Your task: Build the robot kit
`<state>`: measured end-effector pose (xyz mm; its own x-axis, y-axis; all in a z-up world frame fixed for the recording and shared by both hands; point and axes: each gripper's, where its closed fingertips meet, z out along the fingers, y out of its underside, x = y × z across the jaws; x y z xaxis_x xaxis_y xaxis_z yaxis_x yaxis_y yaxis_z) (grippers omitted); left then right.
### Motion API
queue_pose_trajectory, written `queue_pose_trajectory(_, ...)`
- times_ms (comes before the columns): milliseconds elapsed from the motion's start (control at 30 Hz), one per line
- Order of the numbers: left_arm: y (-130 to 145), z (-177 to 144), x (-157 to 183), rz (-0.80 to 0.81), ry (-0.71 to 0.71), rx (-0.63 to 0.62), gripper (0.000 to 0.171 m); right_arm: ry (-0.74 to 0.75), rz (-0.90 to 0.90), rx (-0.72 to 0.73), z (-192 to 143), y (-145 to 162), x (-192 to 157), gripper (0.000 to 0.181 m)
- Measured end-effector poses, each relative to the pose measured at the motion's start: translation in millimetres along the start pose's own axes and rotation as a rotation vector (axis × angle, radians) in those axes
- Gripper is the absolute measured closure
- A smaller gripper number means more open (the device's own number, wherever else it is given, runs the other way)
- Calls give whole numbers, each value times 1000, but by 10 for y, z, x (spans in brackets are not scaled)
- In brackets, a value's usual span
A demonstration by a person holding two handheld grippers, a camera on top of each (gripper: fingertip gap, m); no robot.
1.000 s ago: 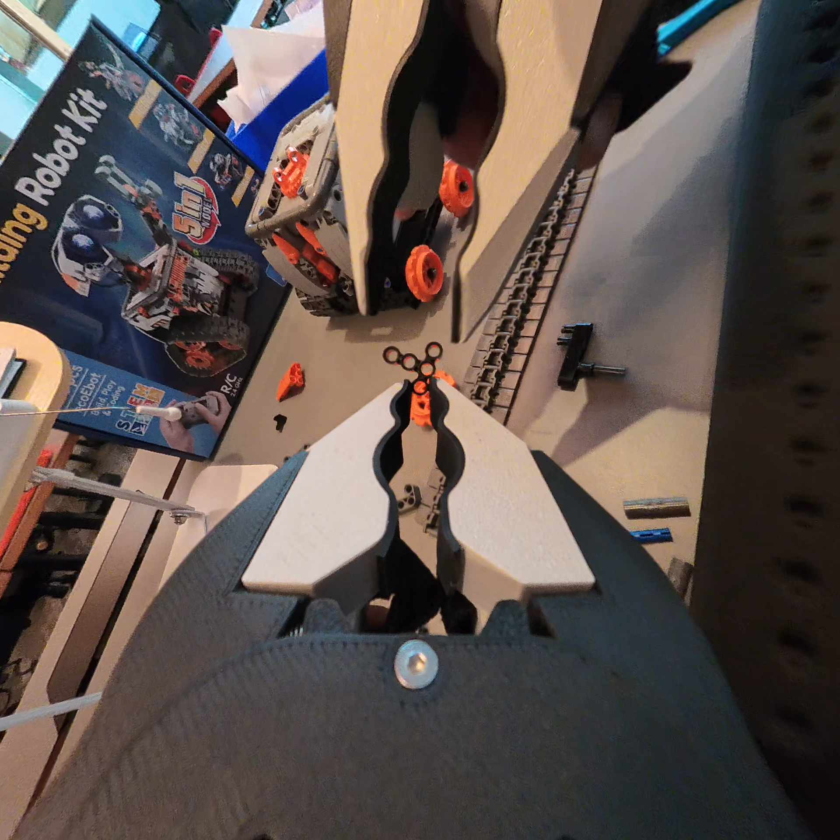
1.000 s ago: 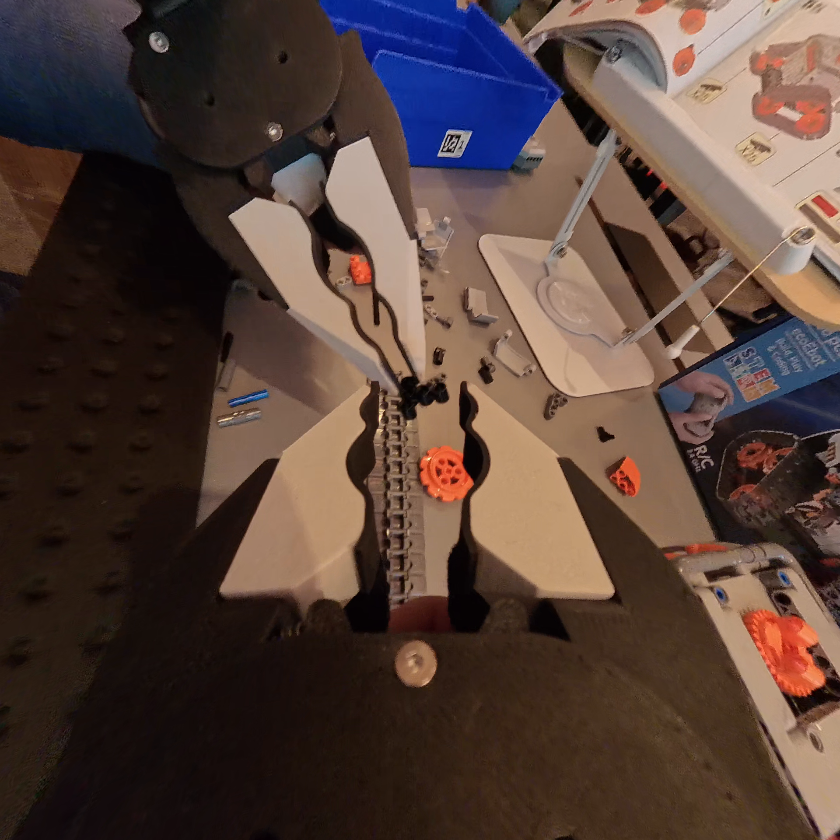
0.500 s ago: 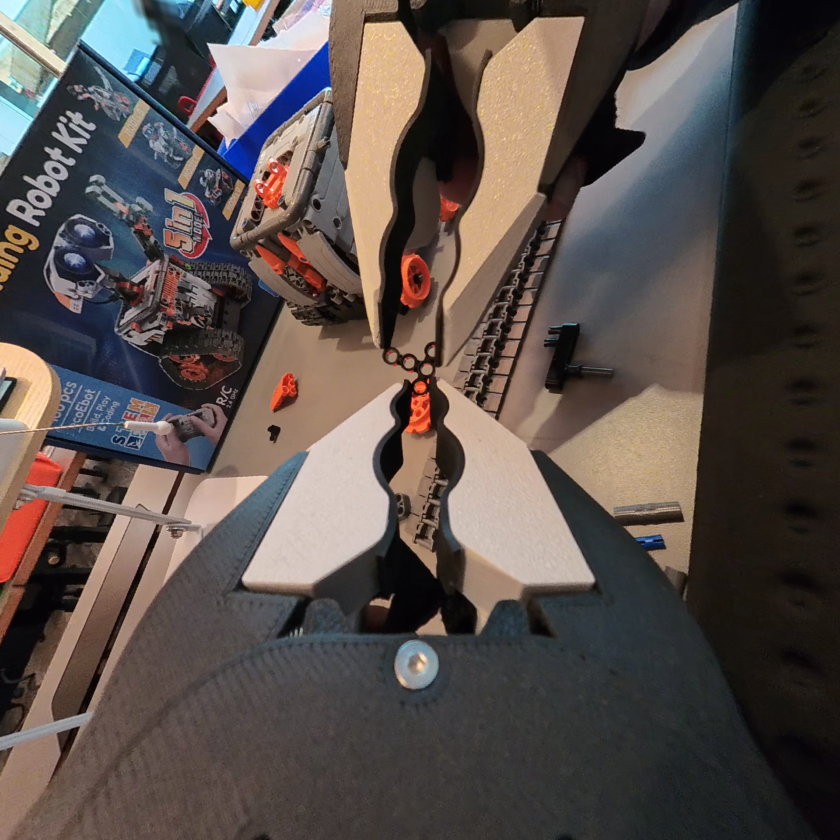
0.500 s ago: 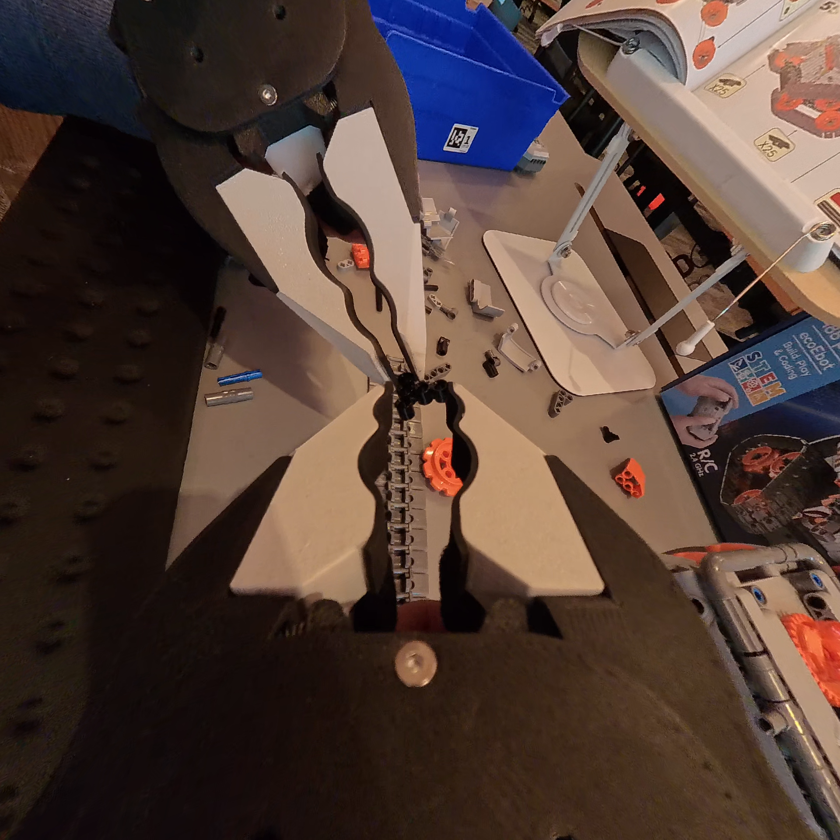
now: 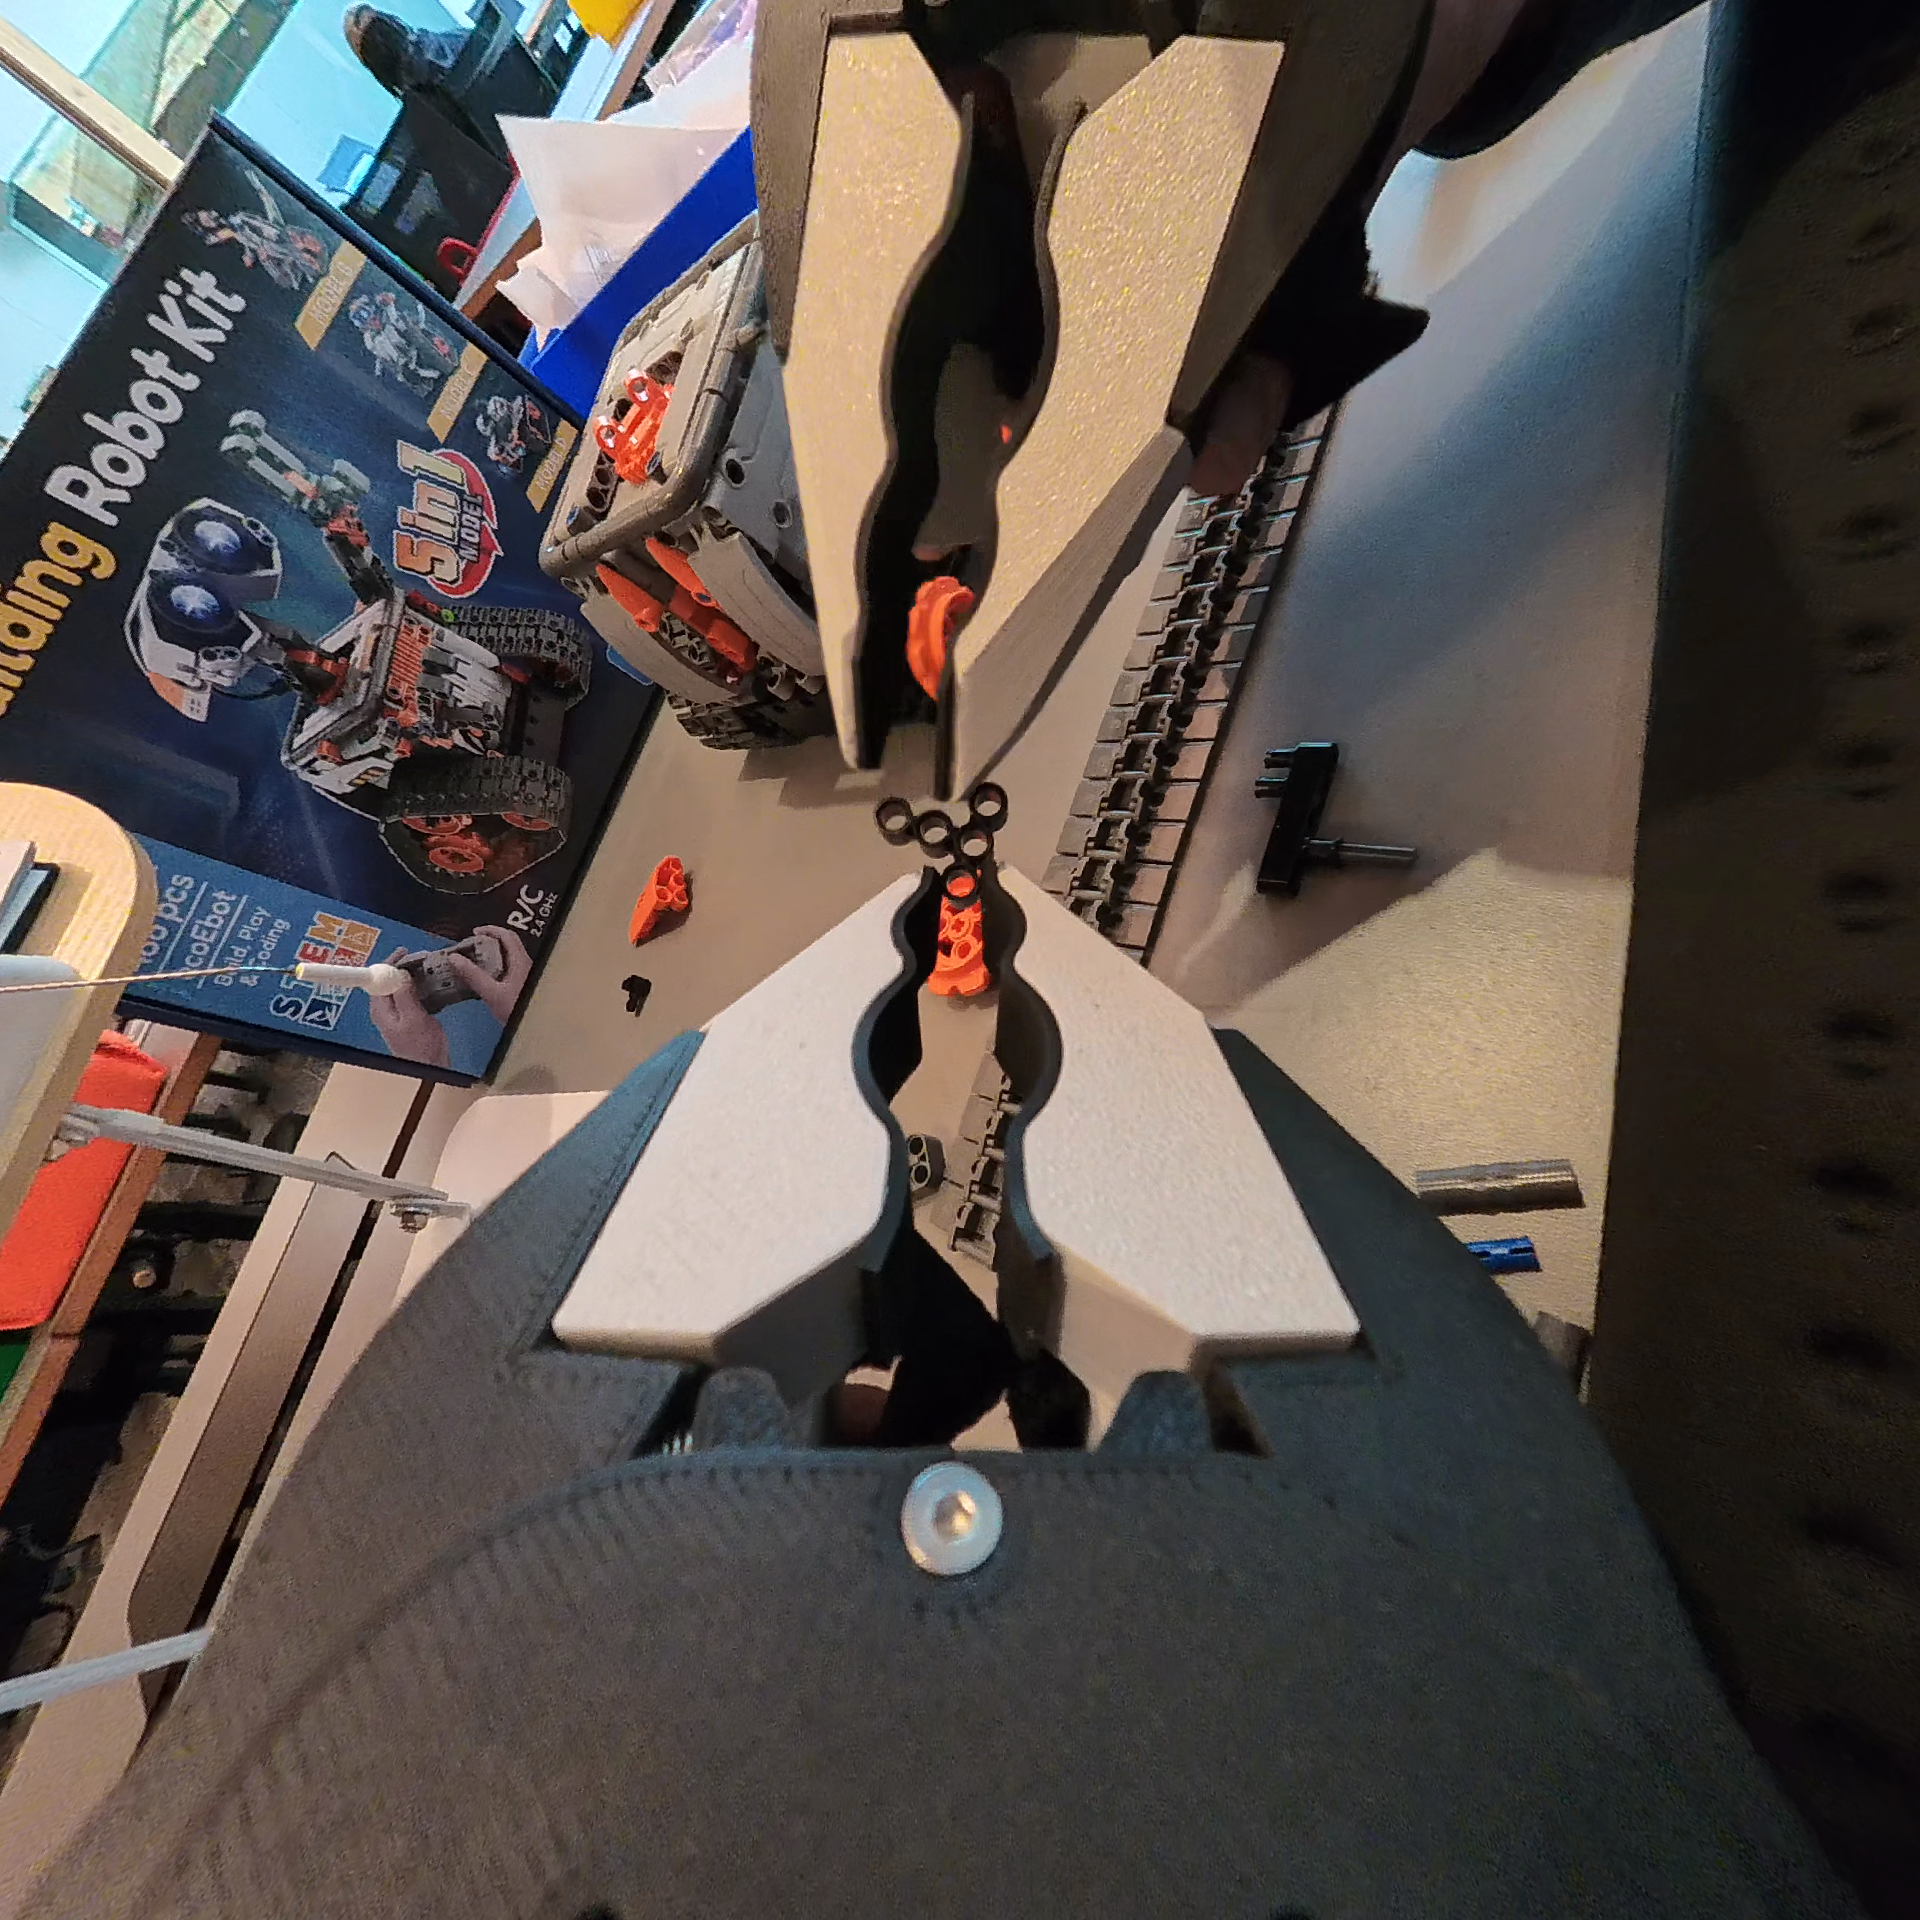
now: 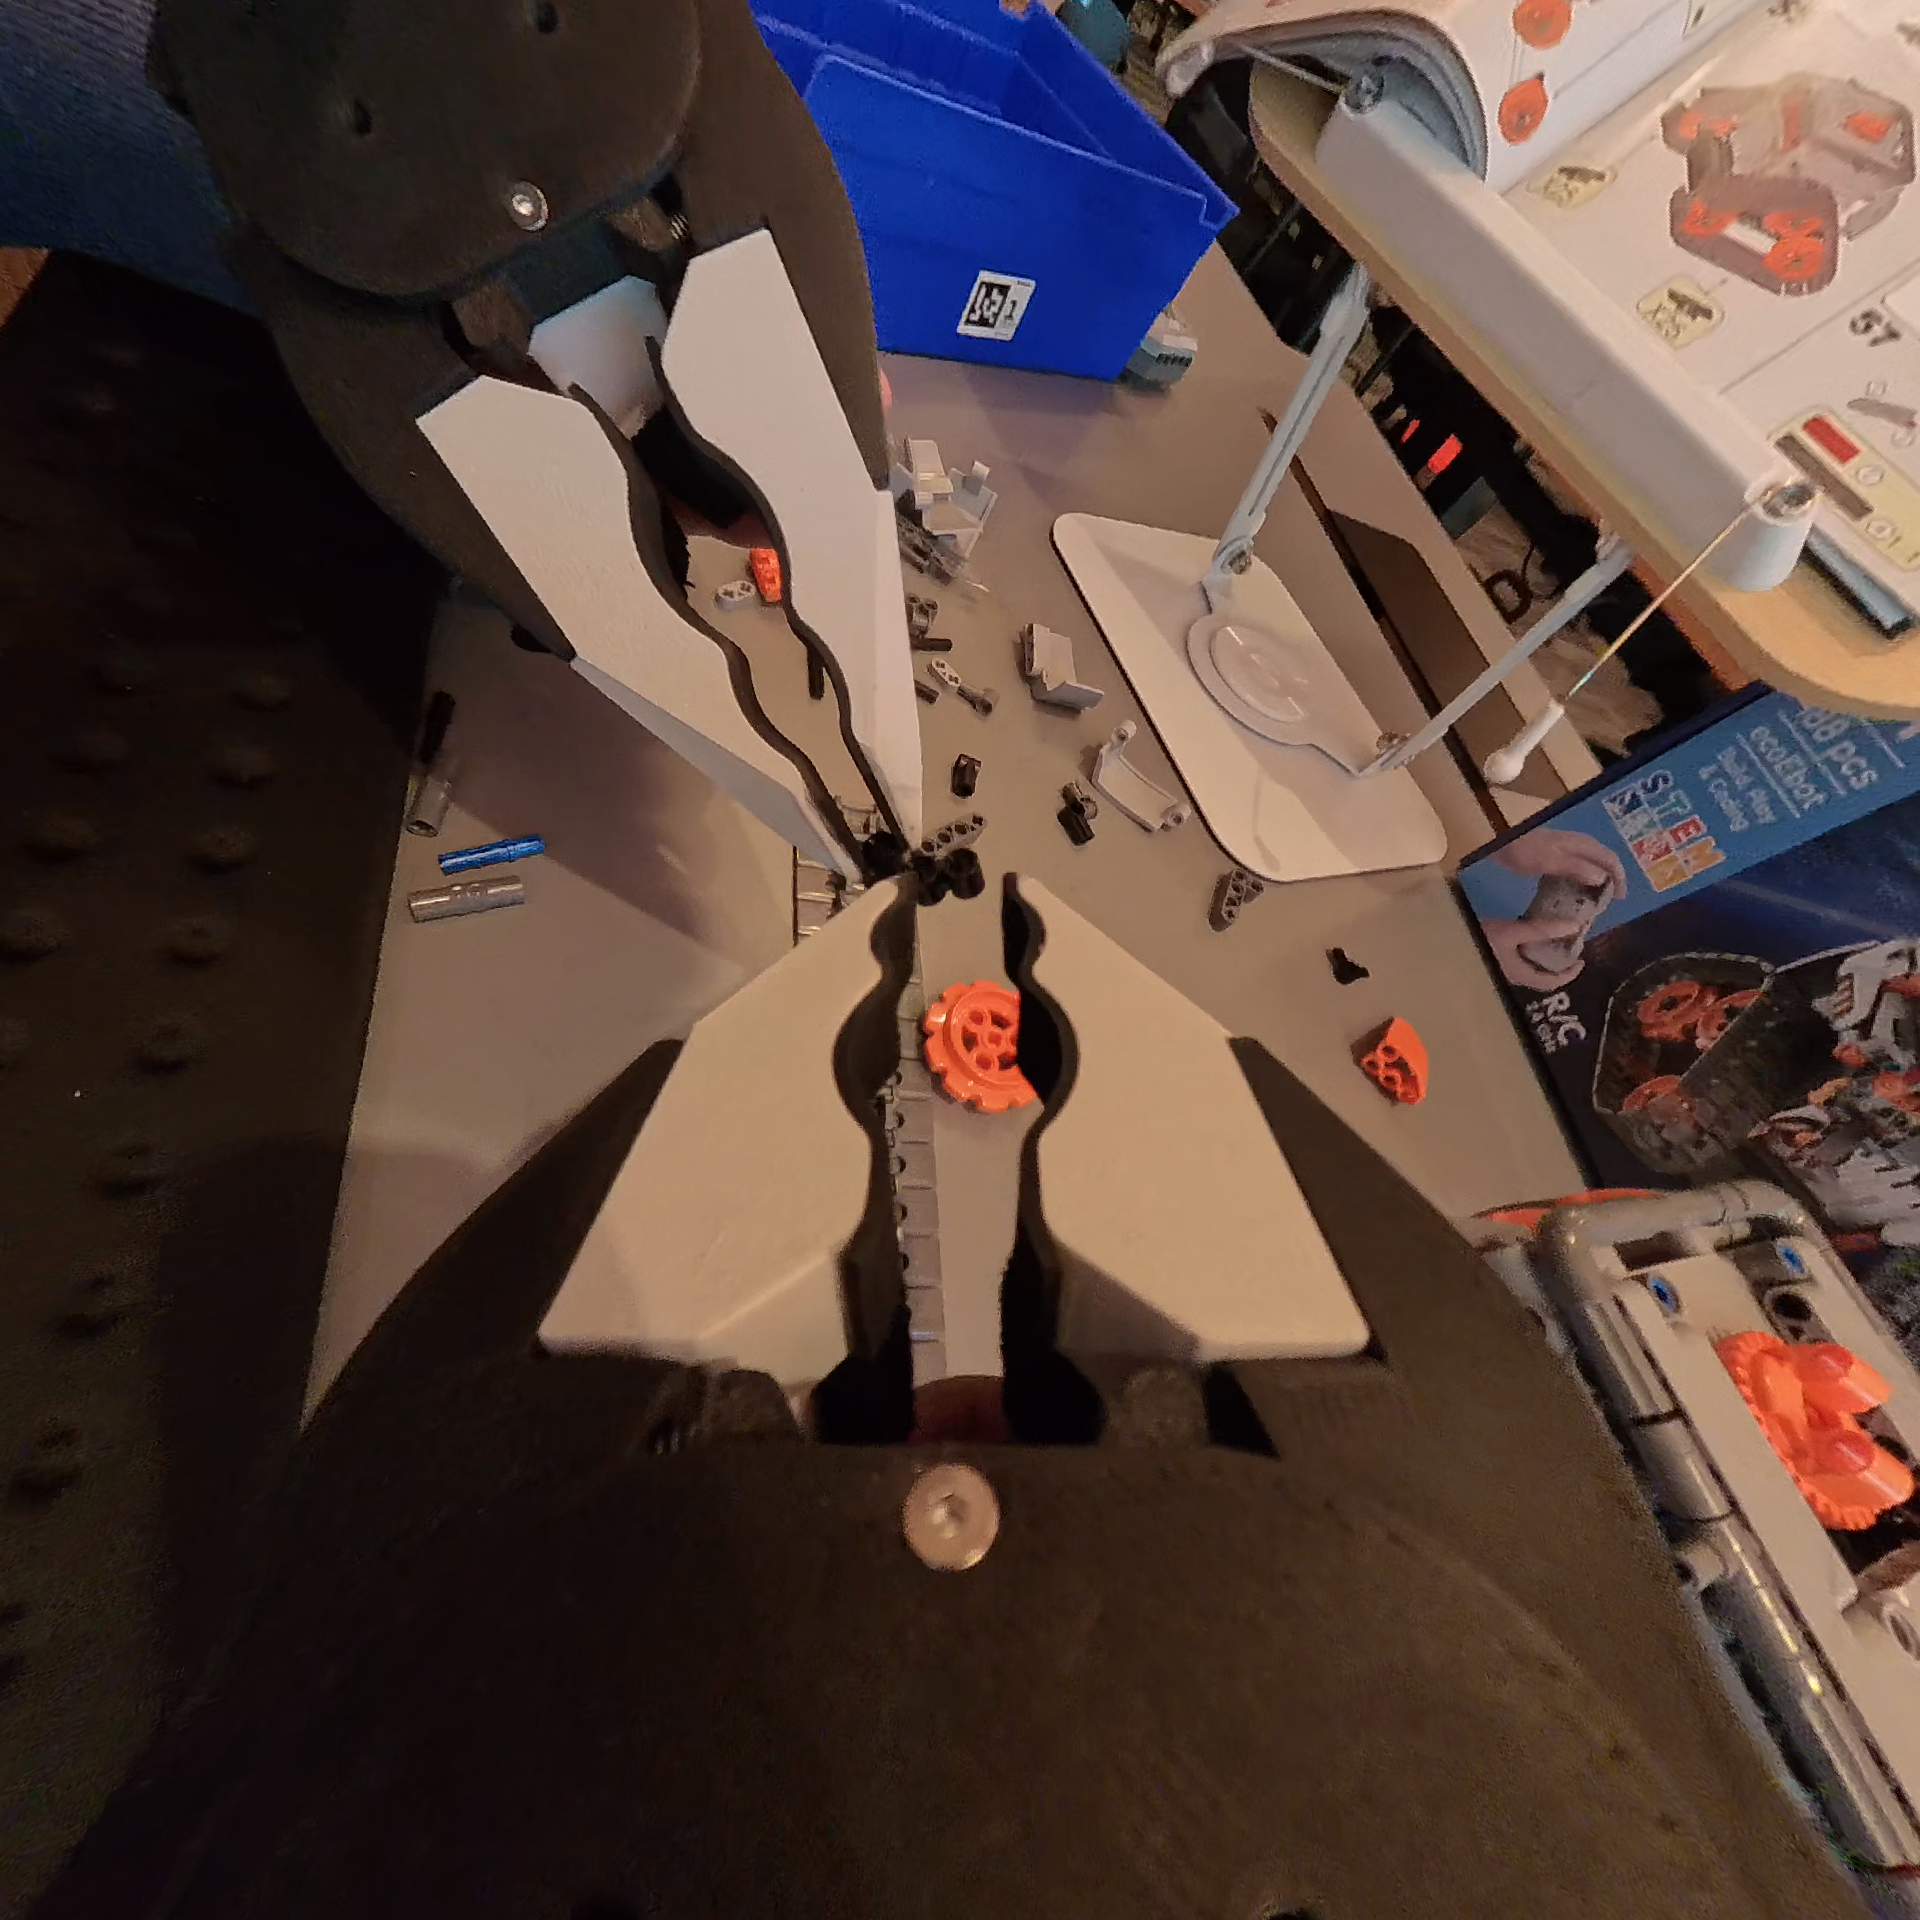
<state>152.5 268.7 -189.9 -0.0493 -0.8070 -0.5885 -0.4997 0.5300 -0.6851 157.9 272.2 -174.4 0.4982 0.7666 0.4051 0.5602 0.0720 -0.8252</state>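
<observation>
My left gripper is shut on the stem of a small black T-shaped beam with holes, held just above the grey table. My right gripper is open, its jaws narrow, and its tips reach the beam from the opposite side. In the left wrist view the right gripper comes down from the top. In the right wrist view the left gripper comes in from the upper left. An orange gear and a grey track strip lie on the table under the right gripper's fingers.
A partly built grey and orange vehicle stands by the kit box. A blue bin, a white stand base and its booklet lie beyond. Loose parts include a blue pin and an orange piece. A dark studded mat borders the table. Both grippers' tips are close together, under 4 cm apart. The orange gear lies around 8 cm away from my left fingertips.
The two grippers have moved together until their tips meet at the black beam. The right gripper's jaws have narrowed. The left gripper has kept its hold.
</observation>
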Motion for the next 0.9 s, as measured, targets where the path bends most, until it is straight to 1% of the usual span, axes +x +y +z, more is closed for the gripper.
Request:
queue_pose_trajectory(67,8,3,-9,-8,-2,0,165,-10,33,-10,-6,34,13,160)
queue_pose_trajectory(300,57,39,61,-8,31,-30,165,-27,0,-18,-5,65,-37,163)
queue_pose_trajectory(400,132,63,198,-19,115,-73,165,-26,18,-18,-30,92,0,164)
queue_pose_trajectory(467,175,48,266,7,151,-97,165,-15,29,-20,-52,120,45,164)
queue_pose_trajectory(600,298,2,451,-20,266,-163,165,-9,58,-28,-70,192,102,165)
queue_pose_trajectory(800,472,-17,683,-6,372,-254,164,-20,67,-54,-47,285,106,166)
queue_pose_trajectory(900,429,-39,743,-42,413,-243,165,-27,67,-62,-39,306,95,166)
